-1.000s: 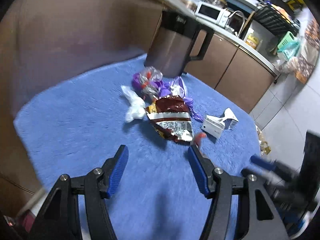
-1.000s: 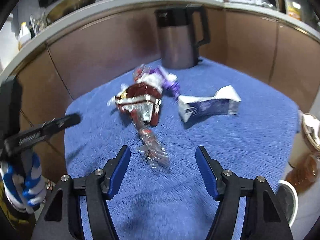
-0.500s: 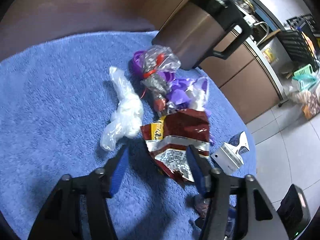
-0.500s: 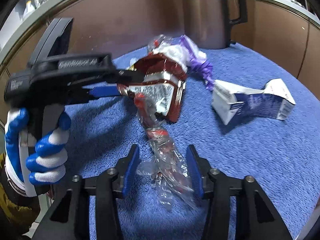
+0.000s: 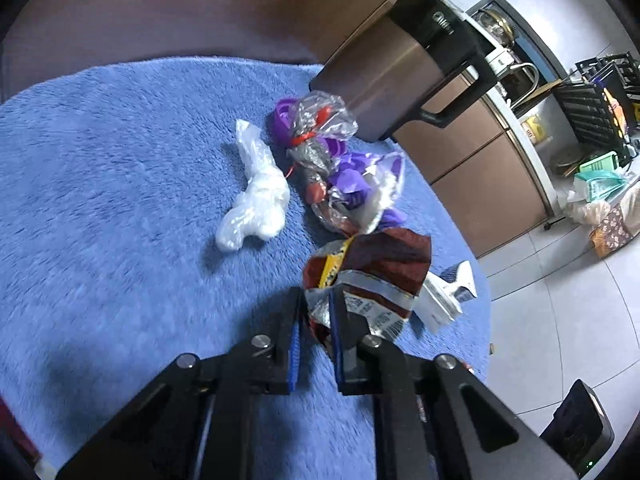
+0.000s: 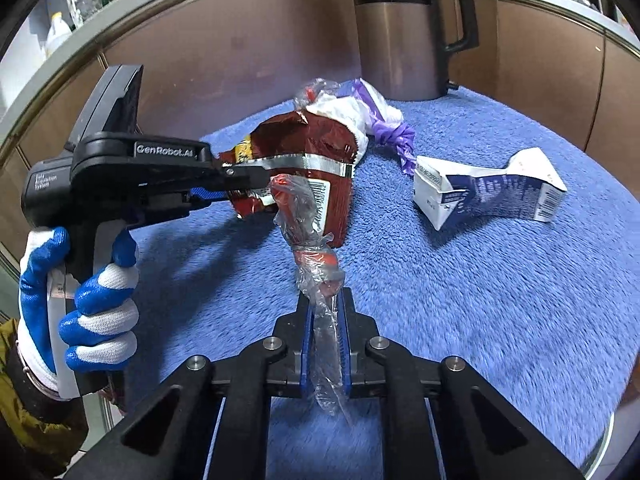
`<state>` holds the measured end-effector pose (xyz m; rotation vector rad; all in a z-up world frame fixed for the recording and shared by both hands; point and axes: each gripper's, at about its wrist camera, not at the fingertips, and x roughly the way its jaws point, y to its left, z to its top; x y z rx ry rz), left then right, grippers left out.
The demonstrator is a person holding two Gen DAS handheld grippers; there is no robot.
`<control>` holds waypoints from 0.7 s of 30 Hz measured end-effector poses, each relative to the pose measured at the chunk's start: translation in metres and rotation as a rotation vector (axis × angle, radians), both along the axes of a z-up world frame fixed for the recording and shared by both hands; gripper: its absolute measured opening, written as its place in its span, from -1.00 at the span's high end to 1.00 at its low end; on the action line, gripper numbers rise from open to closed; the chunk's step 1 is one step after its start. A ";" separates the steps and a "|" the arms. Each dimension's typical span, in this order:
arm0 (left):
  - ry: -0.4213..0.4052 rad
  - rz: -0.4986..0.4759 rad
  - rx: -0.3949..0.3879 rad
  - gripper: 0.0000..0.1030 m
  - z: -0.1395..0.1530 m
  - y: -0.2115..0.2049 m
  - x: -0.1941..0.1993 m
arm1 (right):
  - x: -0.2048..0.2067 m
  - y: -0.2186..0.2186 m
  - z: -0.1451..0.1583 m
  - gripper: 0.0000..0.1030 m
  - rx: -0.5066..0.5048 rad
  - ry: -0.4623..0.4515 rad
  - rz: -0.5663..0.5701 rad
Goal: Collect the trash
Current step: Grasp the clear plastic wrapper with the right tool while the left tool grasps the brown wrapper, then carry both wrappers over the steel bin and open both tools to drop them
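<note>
Left gripper point(image 5: 316, 306): jaws closing, pinching the lower edge of the crumpled dark red snack bag point(image 5: 372, 276) on the blue mat point(image 5: 100, 200). Right gripper point(image 6: 325, 312): clenched on a twisted clear plastic wrapper point(image 6: 312, 264) with red inside, lying just before the bag.

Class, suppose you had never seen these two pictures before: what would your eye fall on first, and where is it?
First, the red snack bag in the middle of the blue towel, its edge between the closing jaws of the left gripper. Nearer the camera, the right gripper is shut on a twisted clear wrapper. Behind the litter stands a tall steel kettle.
</note>
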<state>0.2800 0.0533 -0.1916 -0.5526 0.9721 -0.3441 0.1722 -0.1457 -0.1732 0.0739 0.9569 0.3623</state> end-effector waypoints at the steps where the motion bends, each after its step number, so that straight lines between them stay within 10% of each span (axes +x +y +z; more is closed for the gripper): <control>1: -0.009 0.006 0.000 0.78 0.006 0.004 -0.008 | -0.004 -0.001 0.003 0.79 0.005 -0.004 -0.003; 21: -0.229 0.032 0.062 0.78 0.129 0.020 -0.136 | -0.128 -0.048 0.118 0.79 0.087 -0.230 -0.122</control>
